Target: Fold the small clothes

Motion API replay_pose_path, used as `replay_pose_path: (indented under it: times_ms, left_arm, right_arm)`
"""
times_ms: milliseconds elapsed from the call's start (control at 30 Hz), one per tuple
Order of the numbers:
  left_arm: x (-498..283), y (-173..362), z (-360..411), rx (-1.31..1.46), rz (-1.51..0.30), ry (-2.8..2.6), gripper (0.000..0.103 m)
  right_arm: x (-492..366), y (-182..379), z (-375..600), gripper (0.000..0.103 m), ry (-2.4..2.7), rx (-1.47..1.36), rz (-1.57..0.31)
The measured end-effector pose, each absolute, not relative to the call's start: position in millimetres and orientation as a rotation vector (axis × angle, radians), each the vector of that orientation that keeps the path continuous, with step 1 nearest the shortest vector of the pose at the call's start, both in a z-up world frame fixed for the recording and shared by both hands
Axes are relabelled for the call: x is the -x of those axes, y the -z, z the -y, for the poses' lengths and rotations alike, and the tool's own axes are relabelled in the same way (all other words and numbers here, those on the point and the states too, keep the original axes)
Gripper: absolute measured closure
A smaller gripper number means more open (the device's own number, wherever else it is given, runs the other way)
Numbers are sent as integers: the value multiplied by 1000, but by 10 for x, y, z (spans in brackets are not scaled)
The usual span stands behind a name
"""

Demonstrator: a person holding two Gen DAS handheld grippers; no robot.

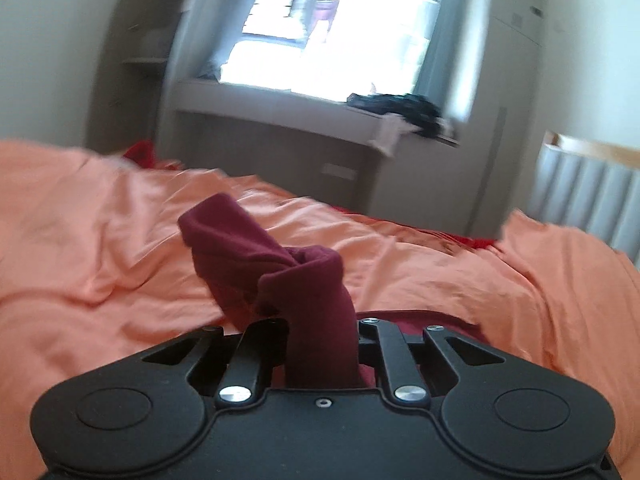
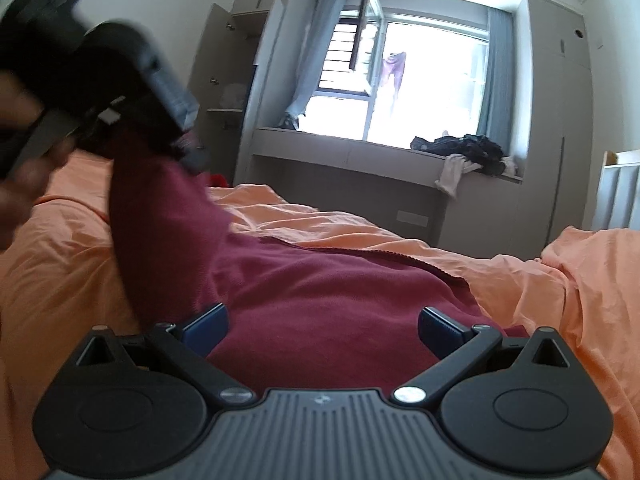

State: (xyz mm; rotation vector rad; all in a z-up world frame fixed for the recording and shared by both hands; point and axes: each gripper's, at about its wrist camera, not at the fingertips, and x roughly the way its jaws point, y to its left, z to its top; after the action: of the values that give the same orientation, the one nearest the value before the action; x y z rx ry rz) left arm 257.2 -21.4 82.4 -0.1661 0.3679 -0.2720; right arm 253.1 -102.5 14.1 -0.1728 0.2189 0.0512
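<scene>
A maroon garment (image 2: pixel 320 292) lies on the orange bed sheet (image 2: pixel 540 300). In the left wrist view my left gripper (image 1: pixel 320 320) is shut on a bunched fold of the maroon garment (image 1: pixel 256 256), which stands up and curls over in front of the fingers and hides their tips. The right wrist view shows that left gripper (image 2: pixel 188 152) raised at the upper left, blurred, with a strip of the garment hanging from it down to the bed. My right gripper (image 2: pixel 322 324) is open low over the garment, its blue pads (image 2: pixel 206 322) wide apart with flat cloth between them.
A person's hand (image 2: pixel 20 184) holds the left gripper. Behind the bed runs a window ledge (image 2: pixel 340 148) bearing a pile of dark and white clothes (image 2: pixel 468 152). An open wardrobe (image 2: pixel 228 92) stands at the left, and a white slatted frame (image 1: pixel 588 192) at the right.
</scene>
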Motion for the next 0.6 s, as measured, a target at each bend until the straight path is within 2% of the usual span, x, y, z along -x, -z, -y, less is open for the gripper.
replay_pose_path:
  times_ms: [300, 600]
  left_arm:
    - [-2489, -1047, 956, 1, -361, 446, 89]
    - [-2283, -800, 1503, -144, -435, 611, 89]
  right_arm:
    - [-2309, -273, 1380, 0, -131, 205, -260]
    - [-2214, -308, 1969, 0, -121, 239, -371]
